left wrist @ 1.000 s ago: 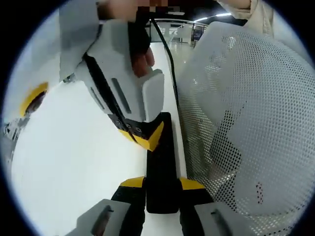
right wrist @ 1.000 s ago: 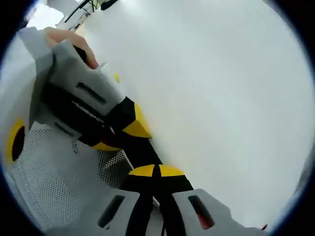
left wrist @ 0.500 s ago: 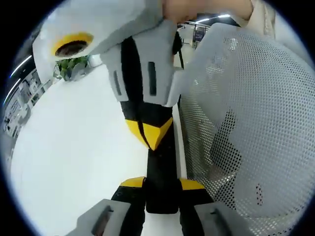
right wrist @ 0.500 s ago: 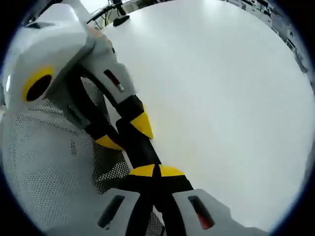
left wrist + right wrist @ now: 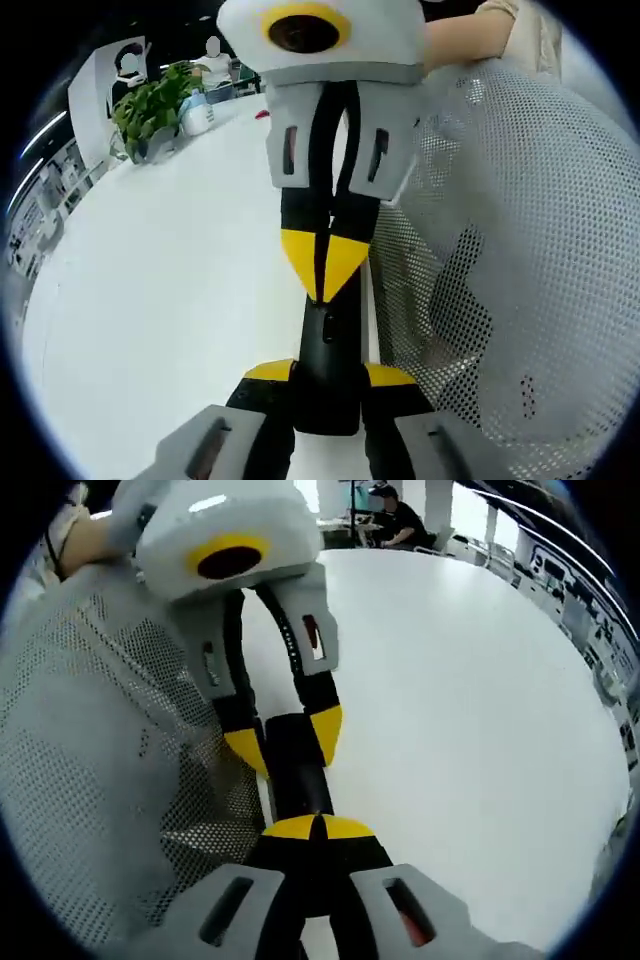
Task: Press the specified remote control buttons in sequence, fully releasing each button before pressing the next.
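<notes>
A slim black remote (image 5: 328, 335) lies lengthwise over the white table (image 5: 160, 300), with my left gripper (image 5: 328, 372) shut on its near end, one yellow tip on each side. My right gripper (image 5: 322, 268) comes down from the top of the left gripper view, jaws shut, its yellow tips resting on the remote's upper face. In the right gripper view the same shut right gripper (image 5: 318, 827) touches the remote (image 5: 295, 770), and the left gripper (image 5: 285, 738) clamps it from the far side. No buttons can be made out.
A white mesh basket (image 5: 500, 250) stands close against the remote's side, seen too as the mesh basket (image 5: 90, 780). A potted plant (image 5: 150, 110) sits at the table's far edge. A seated person (image 5: 400, 520) is far behind. The table (image 5: 480, 730) is bare on the other side.
The right gripper has swung round from a slant to face the left gripper head-on, tips still on the remote. The left gripper keeps its hold on the remote.
</notes>
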